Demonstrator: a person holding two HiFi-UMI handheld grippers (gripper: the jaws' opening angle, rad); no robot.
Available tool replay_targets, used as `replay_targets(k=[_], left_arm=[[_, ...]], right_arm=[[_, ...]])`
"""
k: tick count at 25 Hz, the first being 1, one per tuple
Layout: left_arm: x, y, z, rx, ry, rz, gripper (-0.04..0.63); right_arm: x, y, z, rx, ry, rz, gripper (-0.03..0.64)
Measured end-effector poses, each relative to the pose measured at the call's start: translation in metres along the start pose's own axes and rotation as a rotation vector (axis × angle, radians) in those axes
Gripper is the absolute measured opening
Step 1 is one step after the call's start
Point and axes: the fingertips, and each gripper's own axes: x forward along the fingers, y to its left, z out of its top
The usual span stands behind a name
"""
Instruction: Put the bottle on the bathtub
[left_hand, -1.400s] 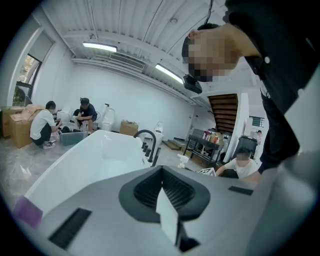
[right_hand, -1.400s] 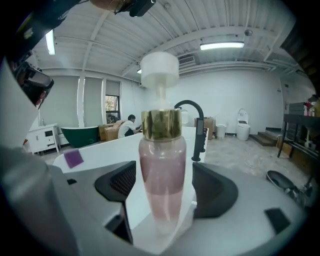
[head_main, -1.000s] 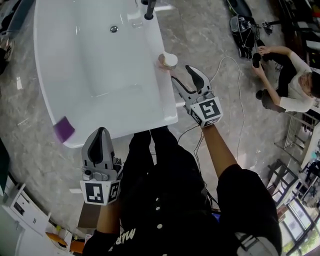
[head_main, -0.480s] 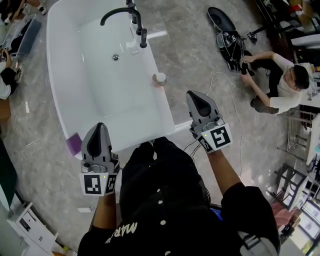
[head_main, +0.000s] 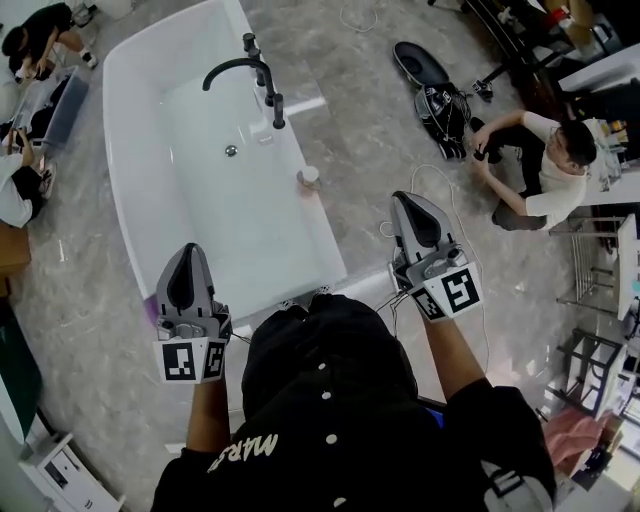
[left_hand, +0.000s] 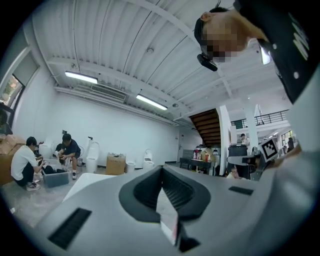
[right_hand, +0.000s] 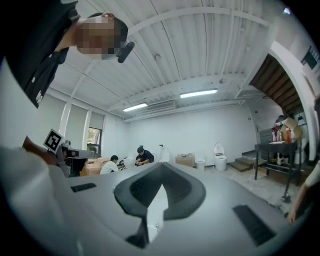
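Note:
The white bathtub (head_main: 130, 200) fills the upper left of the head view, with a black tap (head_main: 245, 70) at its far end. A small pale bottle (head_main: 309, 177) stands upright on the tub's right rim. My right gripper (head_main: 406, 199) is shut and holds nothing, well to the near right of the bottle. My left gripper (head_main: 188, 252) is shut and empty too, over the tub's near left corner. Both gripper views point up into the room: the left gripper (left_hand: 161, 171) and the right gripper (right_hand: 161, 169) each show jaws pressed together with nothing between them.
A person (head_main: 535, 170) sits on the marble floor at the right beside a black bag (head_main: 440, 100). A white cable (head_main: 462, 215) loops over the floor near my right gripper. More people (head_main: 25, 50) crouch at the far left. A metal rack (head_main: 600, 290) stands at the right edge.
My right gripper, open beside the bottle a second ago, has shut and pulled back toward me. The bottle stays on the rim. The whole view has backed away from the tub.

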Motion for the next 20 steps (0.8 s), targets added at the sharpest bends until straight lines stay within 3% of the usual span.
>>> replay_targets(k=[7, 20], left_arm=[[-0.004, -0.008, 0.022, 0.014, -0.045, 0.009, 0.011], [-0.021, -0.007, 0.040, 0.031, -0.067, 0.055, 0.011]], right_arm=[[-0.026, -0.014, 0.025, 0.000, 0.003, -0.091, 0.002], [-0.039, -0.022, 0.052, -0.037, -0.080, -0.149, 0.002]])
